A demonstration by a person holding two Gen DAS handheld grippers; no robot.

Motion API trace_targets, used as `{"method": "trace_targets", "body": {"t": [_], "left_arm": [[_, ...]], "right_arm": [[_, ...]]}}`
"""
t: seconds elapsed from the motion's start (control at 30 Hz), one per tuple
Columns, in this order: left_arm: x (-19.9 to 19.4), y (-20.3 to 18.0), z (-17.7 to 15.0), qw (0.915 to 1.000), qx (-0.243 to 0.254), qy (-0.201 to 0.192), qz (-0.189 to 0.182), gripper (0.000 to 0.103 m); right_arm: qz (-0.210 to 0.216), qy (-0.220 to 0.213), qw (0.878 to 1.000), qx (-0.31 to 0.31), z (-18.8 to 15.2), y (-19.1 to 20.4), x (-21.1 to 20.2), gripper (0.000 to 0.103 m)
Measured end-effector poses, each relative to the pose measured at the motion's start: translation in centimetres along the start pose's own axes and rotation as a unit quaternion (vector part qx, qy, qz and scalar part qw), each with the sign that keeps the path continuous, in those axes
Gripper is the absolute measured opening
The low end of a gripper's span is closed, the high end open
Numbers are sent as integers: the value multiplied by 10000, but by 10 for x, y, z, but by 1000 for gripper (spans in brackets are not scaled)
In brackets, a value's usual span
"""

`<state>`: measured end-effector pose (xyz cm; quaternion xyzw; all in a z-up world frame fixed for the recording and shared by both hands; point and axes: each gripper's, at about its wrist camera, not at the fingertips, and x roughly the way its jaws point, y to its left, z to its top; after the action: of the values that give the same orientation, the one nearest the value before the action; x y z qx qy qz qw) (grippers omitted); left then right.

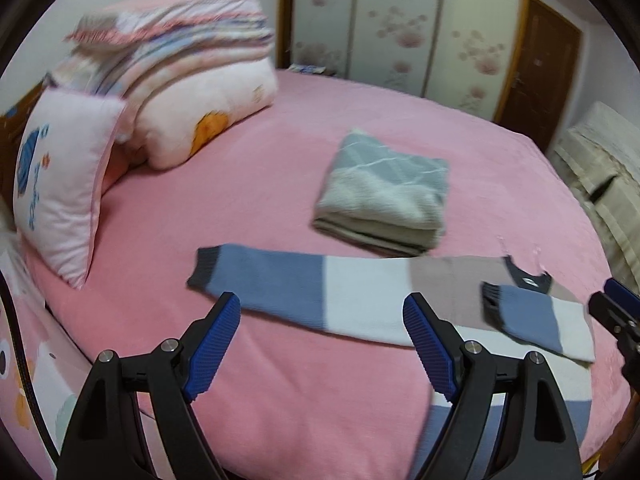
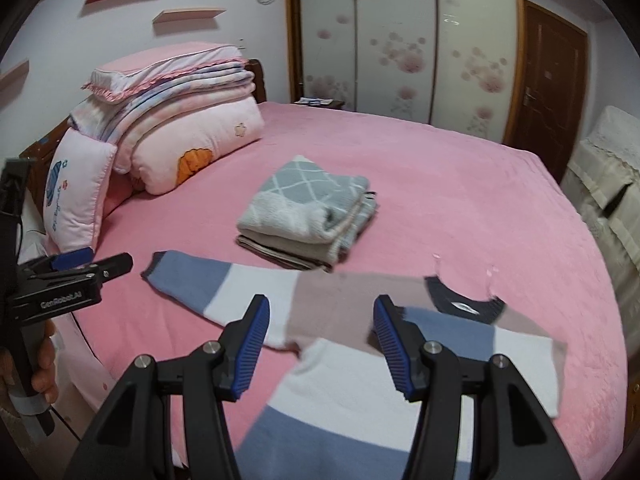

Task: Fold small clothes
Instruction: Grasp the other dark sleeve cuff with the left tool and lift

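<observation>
Left wrist view: I am seeing the left gripper [image 1: 322, 310] with its jaws standing wide apart and nothing between the blue pads, hovering above the near edge of the pink bed [image 1: 248, 184]. The colour-block sweater [image 1: 360, 292] is lying flat across the bedspread just beyond the fingertips; one sleeve is stretching out to the left with its dark cuff on the pink cover, the other sleeve is lying folded in across the body. A folded grey stack [image 1: 384, 196] is sitting just behind the sweater, its near corner touching or just meeting the sweater's upper edge. Pillows and quilts [image 1: 176, 72] are piled at the head of the bed, well apart from the sweater.

Right wrist view: I am reading the right gripper [image 2: 320, 316] as parted about halfway, pads gripping nothing, with the sweater's body below and beyond them. The dark neckline [image 2: 464, 300] is showing to the right of the fingers. The other claw is appearing at the left edge, held in a hand [image 2: 40, 376].
</observation>
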<state>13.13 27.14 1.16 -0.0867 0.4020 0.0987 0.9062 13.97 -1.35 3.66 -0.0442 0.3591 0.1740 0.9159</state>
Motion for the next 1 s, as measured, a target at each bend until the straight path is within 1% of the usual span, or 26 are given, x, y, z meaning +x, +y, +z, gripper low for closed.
{"method": "trace_targets", "body": {"t": [0.1,0.17,0.3,0.33,0.4,0.53,0.6,0.7,0.8,0.87,0.9,0.97,1.0], "left_arm": [[23,31,4,9989,-407,224,51,83],[40,54,4,9960,-793,403,62,82],[78,90,4,9854,-1541,726,45,82],[92,100,4,9814,-1736,821,83,82],[111,110,6,9768,-1911,949,153,82],[156,133,7,9681,-2095,1288,471,82],[179,147,6,9614,-2237,1472,635,82],[205,164,1,9510,-2482,1703,711,76],[230,180,-5,9397,-2754,1906,697,76],[243,186,-9,9321,-2973,1997,537,74],[249,187,-10,9296,-3042,2034,433,74],[257,186,-10,9288,-3052,2080,287,73],[262,182,-9,9312,-2957,2117,240,67]], "right_arm": [[116,-7,9999,-19,9,13,17,54],[189,24,9998,-44,14,22,31,54],[392,173,9991,-41,24,37,69,54],[444,210,9988,-76,26,43,81,54],[469,311,9983,-131,29,52,103,54],[632,599,9961,-165,32,69,149,54],[706,760,9945,-173,31,79,174,54],[782,970,9920,-183,27,92,205,54],[835,1127,9898,-241,20,104,227,54],[873,1193,9886,-289,16,109,235,54],[889,1223,9880,-318,13,111,239,54],[888,1265,9874,-348,9,113,244,54],[880,1292,9871,-354,6,114,247,54]]}}
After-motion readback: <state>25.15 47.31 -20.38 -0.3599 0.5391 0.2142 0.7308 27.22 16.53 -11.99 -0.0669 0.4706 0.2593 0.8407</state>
